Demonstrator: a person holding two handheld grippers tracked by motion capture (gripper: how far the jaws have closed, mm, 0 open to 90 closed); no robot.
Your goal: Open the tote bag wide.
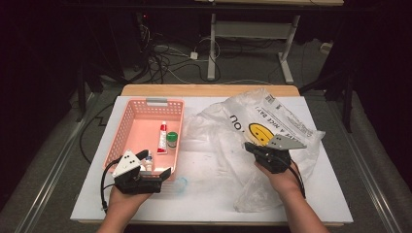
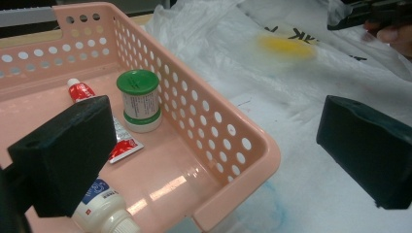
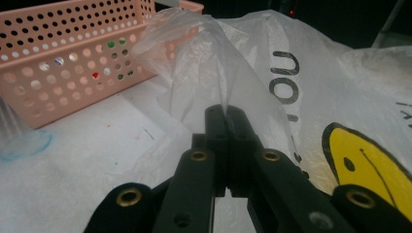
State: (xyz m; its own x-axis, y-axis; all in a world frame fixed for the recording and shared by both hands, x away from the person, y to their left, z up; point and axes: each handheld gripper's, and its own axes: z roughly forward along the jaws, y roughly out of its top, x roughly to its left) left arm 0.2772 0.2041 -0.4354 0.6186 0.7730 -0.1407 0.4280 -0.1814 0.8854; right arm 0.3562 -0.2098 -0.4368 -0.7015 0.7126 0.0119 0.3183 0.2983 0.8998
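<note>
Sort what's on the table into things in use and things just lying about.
In use: plastic bag, pinched by the right gripper; white bottle by the open left gripper; pink basket.

Lying about: green-lidded jar, red tube.

White table (image 1: 209, 194) w/ pink basket (image 1: 127, 119) left, crumpled plastic bag (image 1: 291, 119) right.

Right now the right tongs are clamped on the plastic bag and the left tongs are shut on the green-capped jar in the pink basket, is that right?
Not quite. The right tongs are clamped on the plastic bag, but the left tongs stand open, holding nothing; the left gripper view shows the green-capped jar standing free in the pink basket.
</note>
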